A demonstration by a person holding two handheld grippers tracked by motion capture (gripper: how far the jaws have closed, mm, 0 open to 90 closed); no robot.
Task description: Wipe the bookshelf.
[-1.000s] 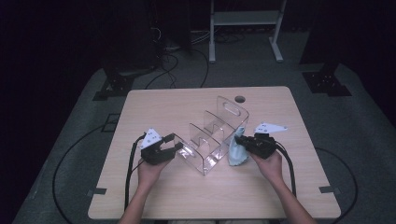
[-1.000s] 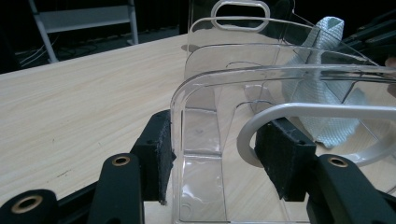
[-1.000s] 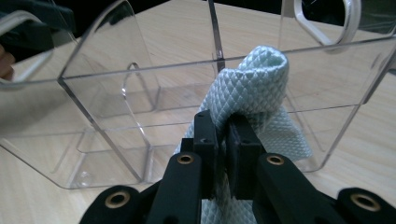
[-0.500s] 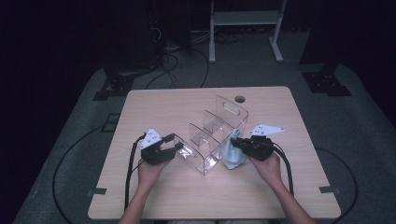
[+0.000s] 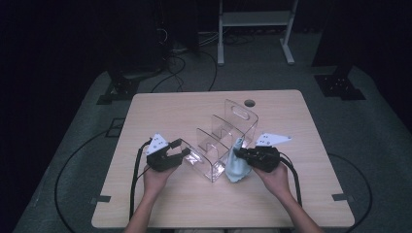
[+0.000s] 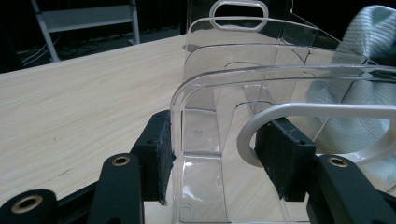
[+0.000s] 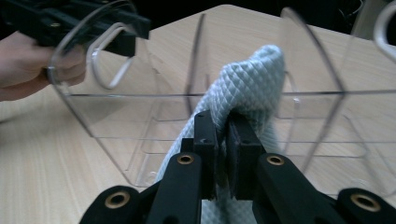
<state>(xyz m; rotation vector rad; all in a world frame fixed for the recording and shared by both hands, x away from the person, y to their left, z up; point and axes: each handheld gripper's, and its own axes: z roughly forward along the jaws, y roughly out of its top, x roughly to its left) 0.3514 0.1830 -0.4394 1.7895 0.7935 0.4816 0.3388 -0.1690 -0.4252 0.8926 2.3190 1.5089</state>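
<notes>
Cloth (image 7: 247,88) pinched in my right gripper (image 7: 223,135), beside the clear rack (image 5: 221,145).
My left gripper (image 6: 217,154) clamps the rack's end wall; the cloth's lower part is cut off.

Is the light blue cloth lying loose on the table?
No, the right gripper is clamped on the cloth, holding it against the clear organizer.

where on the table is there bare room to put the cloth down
Bare wood lies left of the clear plastic divided organizer, along the far edge beside the round cable hole, right of the right gripper, and at the near edge between the forearms. The middle is crowded: organizer, light blue waffle-weave cloth, left gripper.
</notes>
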